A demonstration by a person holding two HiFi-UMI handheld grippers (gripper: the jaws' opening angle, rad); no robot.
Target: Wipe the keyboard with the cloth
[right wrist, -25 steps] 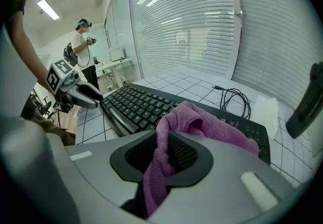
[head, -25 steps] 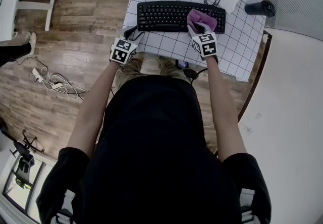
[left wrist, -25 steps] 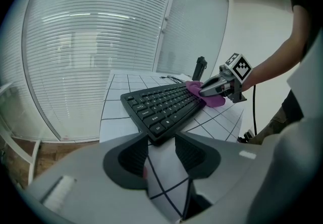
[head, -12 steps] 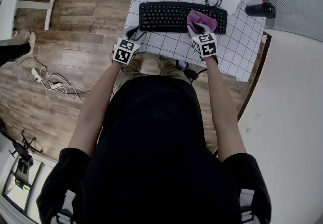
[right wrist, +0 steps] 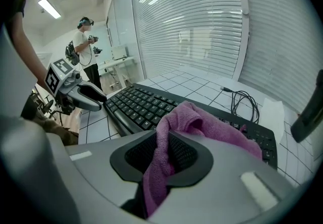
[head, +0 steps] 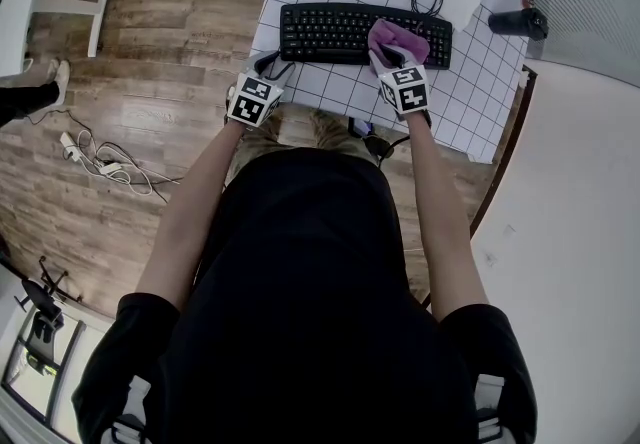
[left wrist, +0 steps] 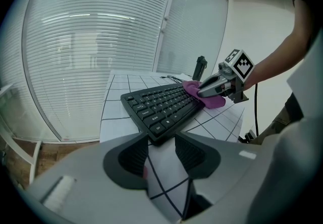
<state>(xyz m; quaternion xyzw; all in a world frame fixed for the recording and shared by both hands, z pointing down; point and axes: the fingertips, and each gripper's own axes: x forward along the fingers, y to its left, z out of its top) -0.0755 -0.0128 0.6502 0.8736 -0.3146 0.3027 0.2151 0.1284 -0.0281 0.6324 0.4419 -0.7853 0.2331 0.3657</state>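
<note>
The black keyboard [head: 365, 34] lies flat, keys up, its long axis running crosswise ahead of both our grippers on the grid-patterned table [head: 470, 82]. Our right gripper [head: 388, 56] has its jaws clamped on the pink cloth [head: 398, 38] — the cloth drapes forward from the tips onto the keyboard's right part. Our left gripper [head: 271, 66] has its jaws apart and empty, the keyboard's near left corner just beyond its tips. Both forearms reach forward, grippers tilted down.
</note>
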